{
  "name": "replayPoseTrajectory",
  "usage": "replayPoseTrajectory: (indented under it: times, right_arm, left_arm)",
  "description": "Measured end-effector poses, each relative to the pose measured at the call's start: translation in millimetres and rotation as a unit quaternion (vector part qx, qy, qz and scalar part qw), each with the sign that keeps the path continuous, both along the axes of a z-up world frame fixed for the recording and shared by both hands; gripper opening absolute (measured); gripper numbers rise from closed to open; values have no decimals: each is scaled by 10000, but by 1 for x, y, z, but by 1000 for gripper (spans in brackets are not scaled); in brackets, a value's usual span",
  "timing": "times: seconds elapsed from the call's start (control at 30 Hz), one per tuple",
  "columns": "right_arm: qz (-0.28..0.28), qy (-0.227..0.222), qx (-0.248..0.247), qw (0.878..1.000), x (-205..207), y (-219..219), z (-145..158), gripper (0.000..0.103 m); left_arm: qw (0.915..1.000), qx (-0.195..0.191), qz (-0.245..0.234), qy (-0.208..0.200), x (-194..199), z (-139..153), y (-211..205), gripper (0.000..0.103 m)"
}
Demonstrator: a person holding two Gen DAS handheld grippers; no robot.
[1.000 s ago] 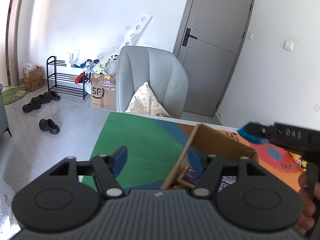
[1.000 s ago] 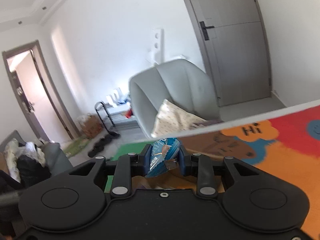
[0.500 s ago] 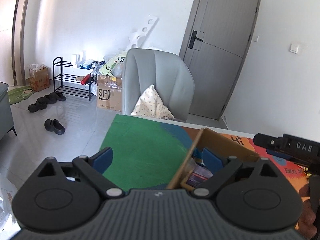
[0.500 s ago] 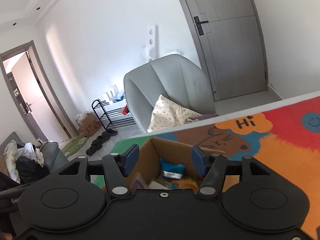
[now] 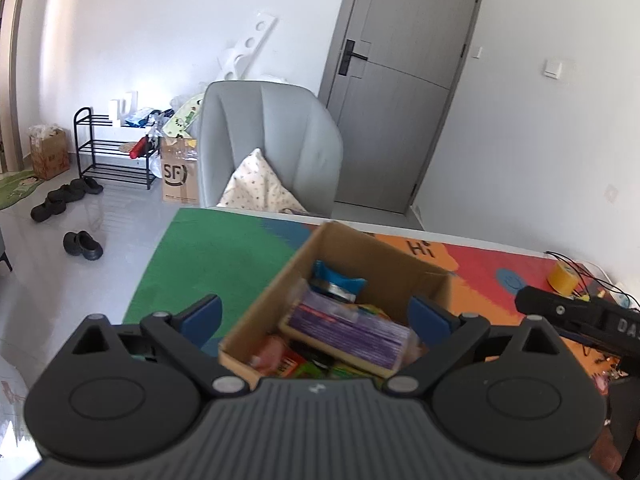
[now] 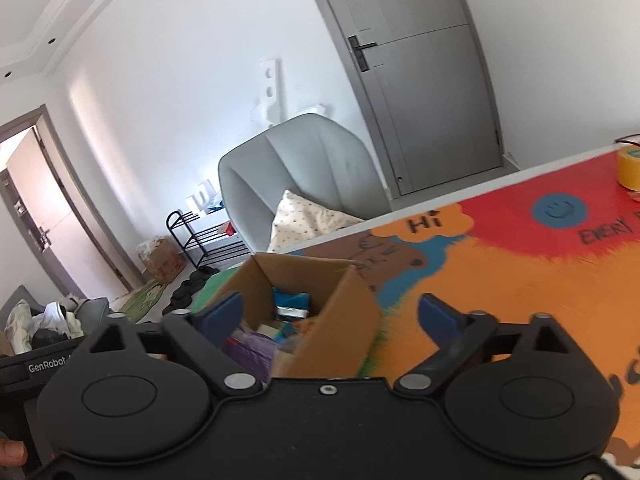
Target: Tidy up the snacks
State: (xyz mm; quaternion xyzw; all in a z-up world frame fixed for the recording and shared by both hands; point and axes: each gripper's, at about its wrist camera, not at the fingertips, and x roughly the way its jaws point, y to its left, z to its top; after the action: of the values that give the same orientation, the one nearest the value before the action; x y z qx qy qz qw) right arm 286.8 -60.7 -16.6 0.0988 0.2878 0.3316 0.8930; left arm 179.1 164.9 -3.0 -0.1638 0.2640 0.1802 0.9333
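Note:
An open cardboard box [image 5: 372,256] [image 6: 340,308] stands on the colourful table mat [image 6: 500,280], filled with snack packs. At its far end a blue packet [image 5: 336,280] [image 6: 292,300] lies on top, and a purple pack [image 5: 348,328] [image 6: 248,348] lies nearer me. My left gripper [image 5: 316,314] hovers over the box's near end. Its jaws are opening wide and grip nothing. My right gripper [image 6: 330,314] hangs over the box's right wall, with its jaws opening and nothing held. The right gripper's black body [image 5: 576,316] shows at the right of the left wrist view.
A yellow tape roll [image 5: 562,276] [image 6: 628,168] and thin wires sit at the table's far right. Behind the table's far edge stands a grey armchair [image 5: 272,140] with a pillow. On the floor to the left are a shoe rack [image 5: 116,148] and shoes.
The right gripper let go of the blue packet, which now lies in the box, and spread its jaws. The left jaws widened too. Both grippers drew back, so more of the box shows.

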Motion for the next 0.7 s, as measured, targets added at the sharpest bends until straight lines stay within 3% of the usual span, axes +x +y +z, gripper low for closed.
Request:
replayPoseTrajectory:
  times: [0.7]
  right_arm:
    - [-219, -239, -46, 9995, -63, -90, 13, 103]
  left_arm:
    - [9985, 248, -447, -176, -36, 19, -87, 103]
